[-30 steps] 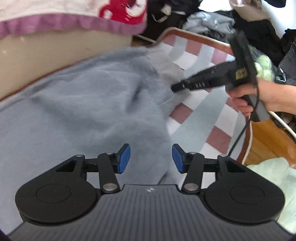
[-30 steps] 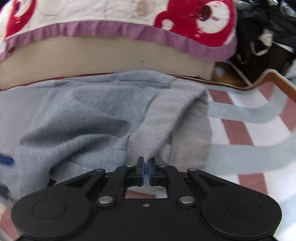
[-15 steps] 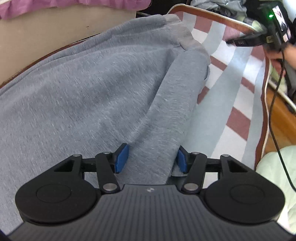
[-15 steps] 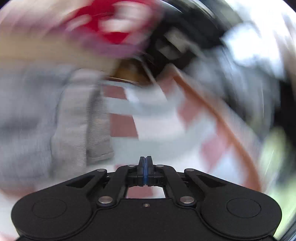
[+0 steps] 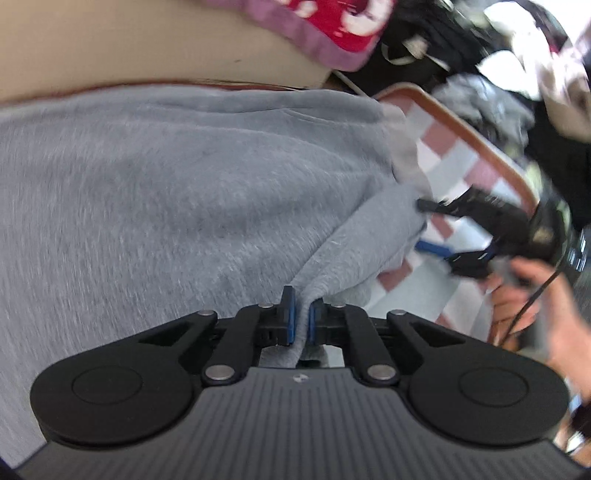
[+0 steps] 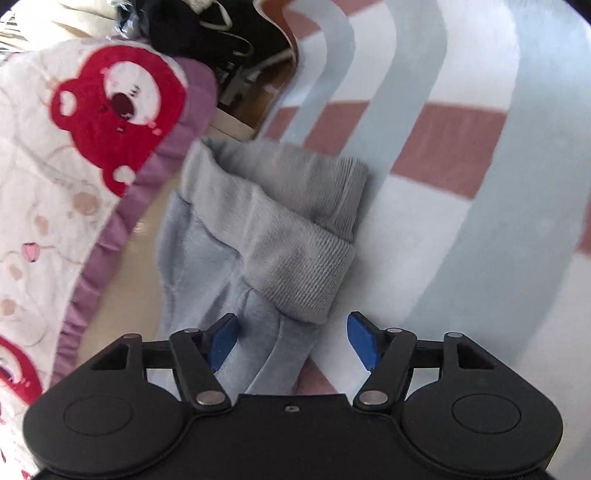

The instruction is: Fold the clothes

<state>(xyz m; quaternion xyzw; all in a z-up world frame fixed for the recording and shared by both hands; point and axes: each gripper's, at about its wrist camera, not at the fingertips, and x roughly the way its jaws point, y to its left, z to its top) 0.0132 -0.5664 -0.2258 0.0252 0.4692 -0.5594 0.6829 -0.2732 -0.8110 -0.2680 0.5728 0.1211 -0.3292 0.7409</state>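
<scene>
Sweatshirt [image 5: 177, 192] lies on the striped blanket [image 6: 461, 184] | my left gripper [image 5: 300, 325] is clamped on a fold of it | my right gripper [image 6: 291, 341] is spread wide over its ribbed cuff [image 6: 306, 254]

Striped mat [image 6: 461, 184], bear blanket [image 6: 74, 147]

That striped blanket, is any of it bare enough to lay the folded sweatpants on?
Yes: the striped blanket lies bare right of the grey sweatpants cuff. Left is crowded by the bear quilt, and dark clutter piles beyond the blanket's edge.
</scene>
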